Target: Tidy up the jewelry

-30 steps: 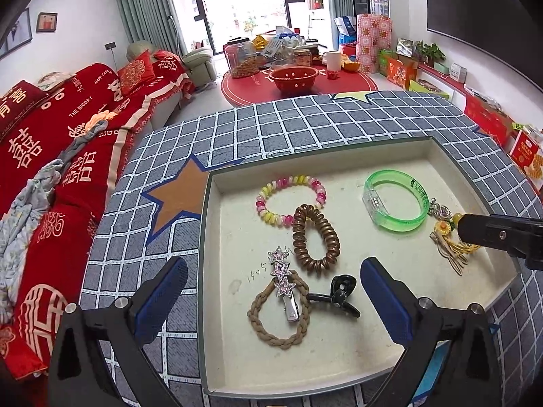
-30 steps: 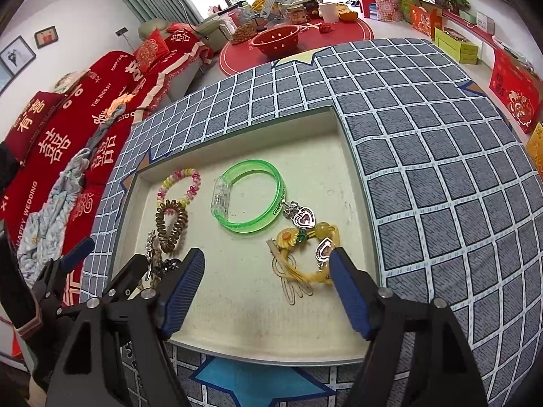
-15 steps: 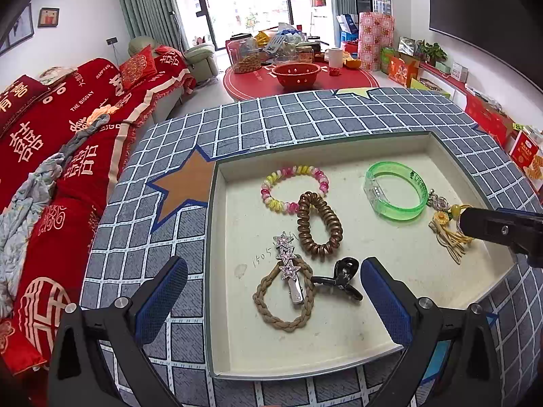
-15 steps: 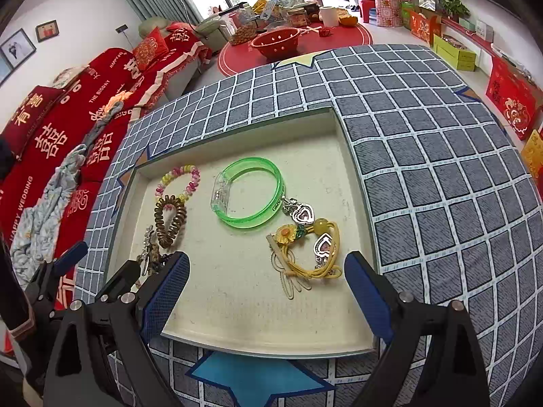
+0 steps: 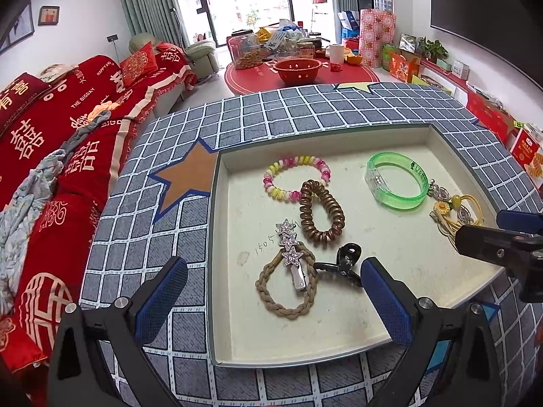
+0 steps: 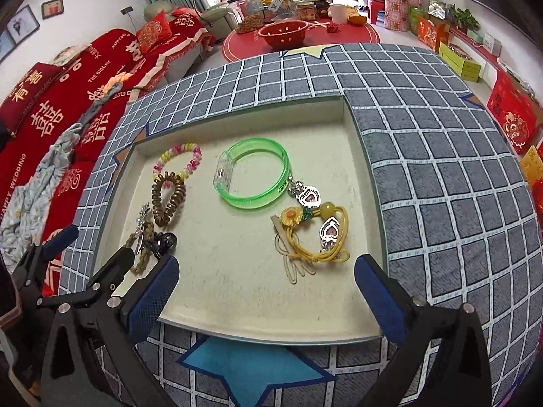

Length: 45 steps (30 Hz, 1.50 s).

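Only the right wrist view shows the heart charms (image 6: 310, 198) clearly. The right tool (image 6: 266, 291), jaws just widened, and left tool (image 5: 271, 291) both gape empty over the tray (image 5: 217, 237).

Support: table covered in a grey-blue cloth with a white grid (image 5: 305, 108) and star patches, one brown (image 5: 190, 176), one blue (image 6: 251, 366). Directly on it: one shallow rectangular cream tray with a grey-green rim (image 6: 237, 101) (its floor scuffed, with a pencilled number), set near the front edge, the brown star at its left corner, the blue star before its front rim.
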### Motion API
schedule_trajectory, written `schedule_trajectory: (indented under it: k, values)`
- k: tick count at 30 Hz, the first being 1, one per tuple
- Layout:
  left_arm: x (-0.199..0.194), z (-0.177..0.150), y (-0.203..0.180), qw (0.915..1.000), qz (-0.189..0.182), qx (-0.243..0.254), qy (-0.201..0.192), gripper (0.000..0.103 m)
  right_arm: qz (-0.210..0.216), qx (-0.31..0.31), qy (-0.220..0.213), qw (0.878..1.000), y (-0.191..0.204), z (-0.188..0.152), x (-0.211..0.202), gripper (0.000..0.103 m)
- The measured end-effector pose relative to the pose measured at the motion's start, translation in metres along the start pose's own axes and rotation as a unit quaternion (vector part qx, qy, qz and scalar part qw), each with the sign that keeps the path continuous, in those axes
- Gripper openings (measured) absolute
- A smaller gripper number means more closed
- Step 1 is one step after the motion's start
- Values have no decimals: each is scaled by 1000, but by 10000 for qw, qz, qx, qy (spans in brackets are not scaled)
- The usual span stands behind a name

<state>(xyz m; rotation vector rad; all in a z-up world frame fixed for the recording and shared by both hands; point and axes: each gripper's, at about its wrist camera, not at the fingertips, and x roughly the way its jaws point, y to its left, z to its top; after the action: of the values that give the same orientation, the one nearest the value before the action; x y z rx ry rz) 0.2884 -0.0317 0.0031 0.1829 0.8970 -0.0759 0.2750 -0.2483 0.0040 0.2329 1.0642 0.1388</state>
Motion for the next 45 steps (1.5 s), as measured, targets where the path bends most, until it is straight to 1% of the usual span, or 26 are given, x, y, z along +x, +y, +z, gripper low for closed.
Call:
schedule_trajectory:
  k: [5, 9, 14, 28, 33, 40, 45]
  values:
    - [-2, -4, 1, 10000, 13, -12, 12, 103, -110, -21, -9, 9999, -2, -6, -2, 103]
    - [-8, -11, 3, 10000, -8, -79, -9, 103, -222, -47, -124, 9997, -4, -11, -9, 103]
    - [-17, -23, 3, 9998, -87, -165, 14, 103, -358, -141, -235, 9990, 0, -22, -17, 103]
    - [-39, -60, -3, 9993, -287, -236, 101, 103, -516, -147, -490, 9974, 2, -53, -38, 103]
    - [-49, -74, -1, 9988, -286, -403, 17, 103, -611, -199, -659, 9958, 6, -69, -49, 103]
    - [-65, -91, 4, 9976, -212, -619, -221, 103, -731, -255, -947, 9925, 12, -91, -63, 103]
    - [-75, -98, 5, 9970, -173, -666, -362, 103, -778, -294, -1174, 9896, 16, -105, -75, 103]
